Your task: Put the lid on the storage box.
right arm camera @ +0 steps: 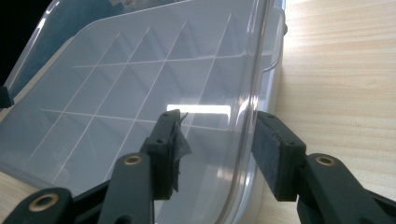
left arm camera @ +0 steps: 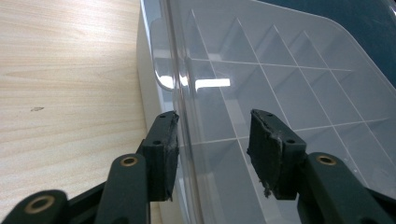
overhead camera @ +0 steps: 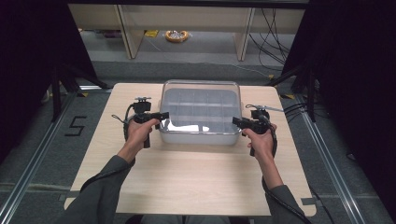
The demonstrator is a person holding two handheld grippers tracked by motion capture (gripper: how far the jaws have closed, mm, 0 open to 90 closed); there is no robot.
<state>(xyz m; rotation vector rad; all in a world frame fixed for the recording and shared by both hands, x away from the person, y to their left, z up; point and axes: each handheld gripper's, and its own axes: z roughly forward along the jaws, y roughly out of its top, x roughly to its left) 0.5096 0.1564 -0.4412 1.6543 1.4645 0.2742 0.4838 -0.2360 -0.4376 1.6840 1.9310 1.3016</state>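
Both claws, left gripper and right gripper, straddle the end rims of the clear lidded box mid-table, jaws apart and not pinching; box looks light, rigid, slick, probably empty, so grip the rim lips.

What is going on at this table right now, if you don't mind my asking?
A person holds a gripper in each hand at a clear plastic compartment box that rests on the wooden table. The left gripper is at the box's left end and the right gripper at its right end. In each gripper view the jaws straddle the edge of the transparent lid with a visible gap, so neither is clamping it. The divided compartments look empty.
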